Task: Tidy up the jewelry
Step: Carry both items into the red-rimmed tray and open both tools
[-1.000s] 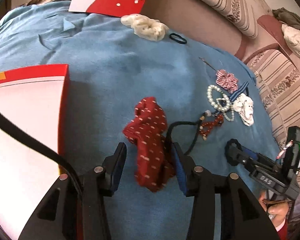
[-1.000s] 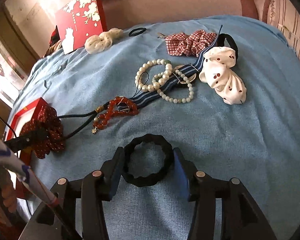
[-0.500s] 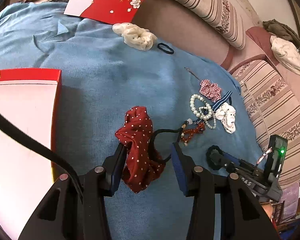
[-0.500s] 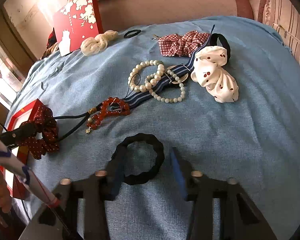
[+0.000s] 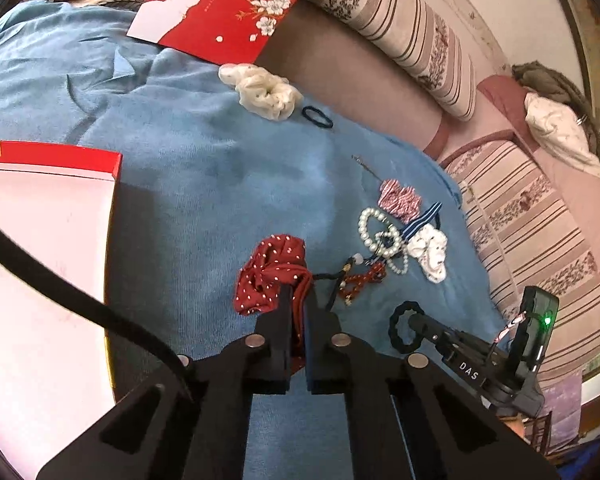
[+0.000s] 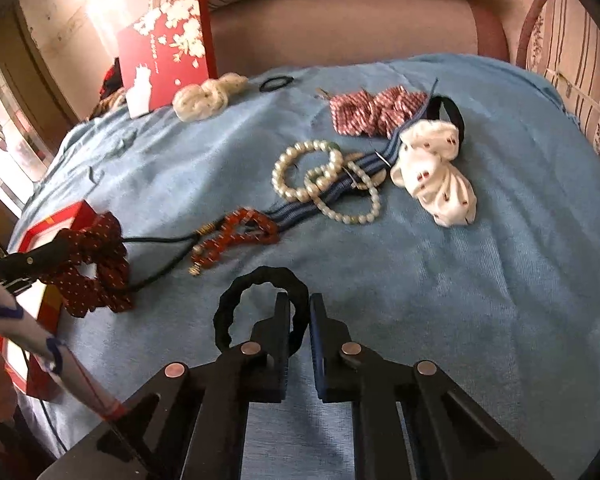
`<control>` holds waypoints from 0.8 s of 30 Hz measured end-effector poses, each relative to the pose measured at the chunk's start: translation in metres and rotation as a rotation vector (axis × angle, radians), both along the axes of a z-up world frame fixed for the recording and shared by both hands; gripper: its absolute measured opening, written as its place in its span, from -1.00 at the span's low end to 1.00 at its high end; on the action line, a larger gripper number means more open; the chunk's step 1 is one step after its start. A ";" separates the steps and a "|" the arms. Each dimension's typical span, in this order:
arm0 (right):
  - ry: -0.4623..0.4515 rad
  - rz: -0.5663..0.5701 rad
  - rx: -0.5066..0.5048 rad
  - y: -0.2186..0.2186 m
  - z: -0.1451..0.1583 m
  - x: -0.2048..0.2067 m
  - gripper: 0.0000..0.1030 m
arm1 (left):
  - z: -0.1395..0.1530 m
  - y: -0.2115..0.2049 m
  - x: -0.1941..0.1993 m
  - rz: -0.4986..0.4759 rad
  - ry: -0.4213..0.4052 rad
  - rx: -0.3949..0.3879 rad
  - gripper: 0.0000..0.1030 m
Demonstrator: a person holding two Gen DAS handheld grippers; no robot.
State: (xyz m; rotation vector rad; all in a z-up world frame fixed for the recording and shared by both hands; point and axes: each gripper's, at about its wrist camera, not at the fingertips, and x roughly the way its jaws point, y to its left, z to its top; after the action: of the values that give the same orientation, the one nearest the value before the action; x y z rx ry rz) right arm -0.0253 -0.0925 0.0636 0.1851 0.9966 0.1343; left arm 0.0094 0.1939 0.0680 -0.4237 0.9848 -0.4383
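With both tongs closed down, each has fabric pinched. Left wrist view, left to right: red box (image 5: 52, 156) at left edge of frame; left gripper (image 5: 298, 300) at lower centre, clamped on the red dotted scrunchie (image 5: 268, 276); pearl bracelets (image 5: 380, 236) right of centre; right gripper (image 5: 414, 326) at lower right.

Right wrist view, left to right: red dotted scrunchie at left edge, next to the box corner; right gripper (image 6: 300, 304) at lower centre, clamped on one side of the black scrunchie (image 6: 236, 308), rest of the loop sticking out left; red bead bracelet (image 6: 236, 236) above it; white spotted scrunchie (image 6: 436, 176) at upper right. All on the blue cloth (image 6: 440, 280).
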 end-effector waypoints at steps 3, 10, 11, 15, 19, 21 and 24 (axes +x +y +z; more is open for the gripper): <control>-0.043 0.001 0.002 0.006 0.011 -0.002 -0.81 | 0.013 0.006 -0.004 0.013 -0.038 -0.007 -0.95; -0.162 0.012 0.062 0.028 0.049 -0.012 -0.81 | 0.065 0.048 -0.017 0.077 -0.154 -0.018 -0.95; -0.172 0.025 0.064 0.033 0.054 -0.013 -0.81 | 0.072 0.054 -0.018 0.088 -0.171 0.003 -0.95; -0.175 0.093 0.088 0.070 0.073 -0.006 -0.81 | 0.091 0.082 -0.013 0.152 -0.191 0.114 -0.95; -0.151 0.186 0.131 0.127 0.081 0.009 -0.81 | 0.085 0.115 0.000 0.234 -0.169 0.244 -0.95; -0.133 0.230 0.134 0.158 0.078 0.018 -0.81 | 0.072 0.135 0.007 0.269 -0.129 0.244 -0.95; -0.082 0.287 0.144 0.207 0.066 0.036 -0.81 | 0.050 0.166 0.019 0.323 -0.061 0.246 -0.95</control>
State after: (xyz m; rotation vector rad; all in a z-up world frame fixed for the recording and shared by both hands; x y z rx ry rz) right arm 0.0111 0.1149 0.1298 0.1660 0.9284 0.4728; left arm 0.0283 0.3596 0.1177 -0.3364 0.8789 -0.0366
